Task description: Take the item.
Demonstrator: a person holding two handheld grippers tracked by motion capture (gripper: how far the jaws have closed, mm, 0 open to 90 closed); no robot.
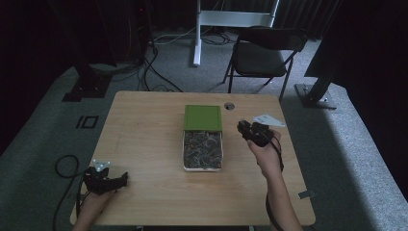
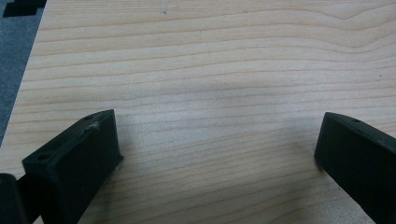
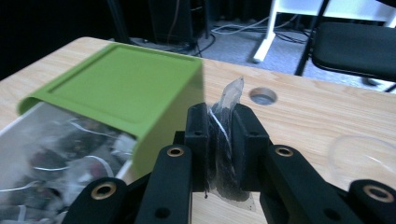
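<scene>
Though light and limp, the clear sachet (image 3: 225,140) clamped upright in the right gripper (image 3: 219,135) near the surface's right edge looks crush-prone, best pinched by its sealed rim, while the left gripper (image 2: 215,149) gapes empty.

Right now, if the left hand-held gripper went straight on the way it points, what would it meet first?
Probably the bare table: the left hand-held gripper looks down at wood between open jaws, though its height is unclear.

Black left gripper (image 1: 108,180) with grey three-cornered plate and looping black cable, black right gripper (image 3: 219,140) with brass-ringed screw holes, bare forearms
</scene>
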